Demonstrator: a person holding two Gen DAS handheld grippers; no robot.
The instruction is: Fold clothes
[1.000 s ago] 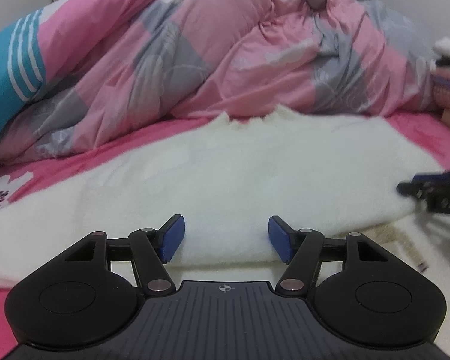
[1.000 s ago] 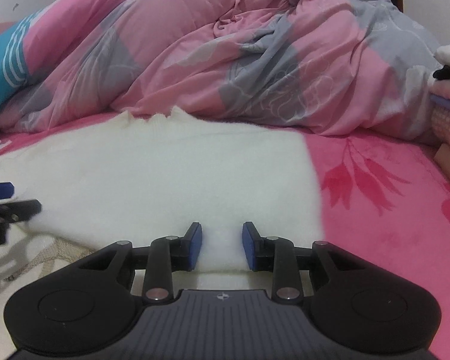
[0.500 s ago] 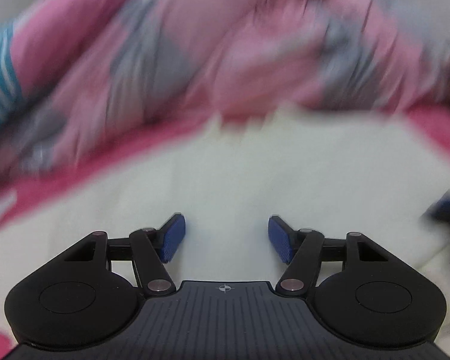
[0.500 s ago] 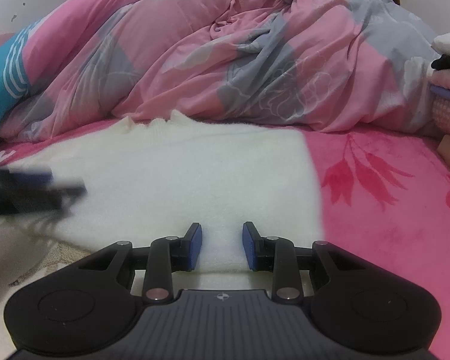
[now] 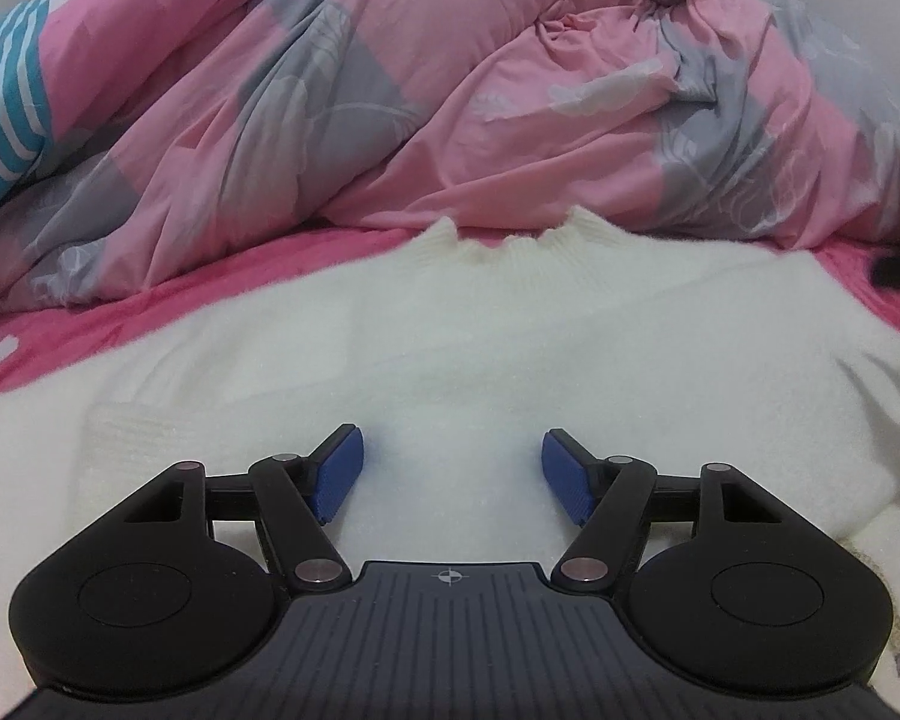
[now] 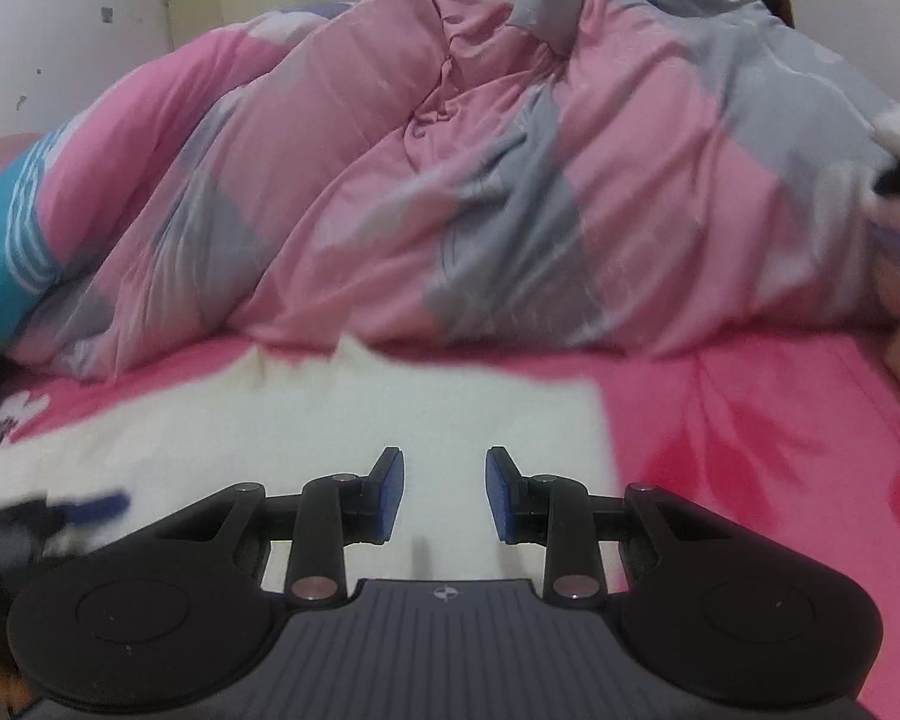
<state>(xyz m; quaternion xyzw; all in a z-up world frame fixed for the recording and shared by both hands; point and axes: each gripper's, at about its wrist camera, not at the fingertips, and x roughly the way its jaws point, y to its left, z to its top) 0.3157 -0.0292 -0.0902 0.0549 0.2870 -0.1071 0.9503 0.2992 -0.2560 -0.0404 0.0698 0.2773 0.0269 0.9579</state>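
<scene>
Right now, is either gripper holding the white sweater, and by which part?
No. The left gripper and right gripper both stand open over the white sweater, with nothing pinched between the pads.

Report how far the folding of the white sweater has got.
Done: the white sweater lies flat on the pink sheet, a sleeve cuff already folded across its body. In hand: nothing; the left gripper and right gripper are both open above it. Left: the remaining folds.
</scene>
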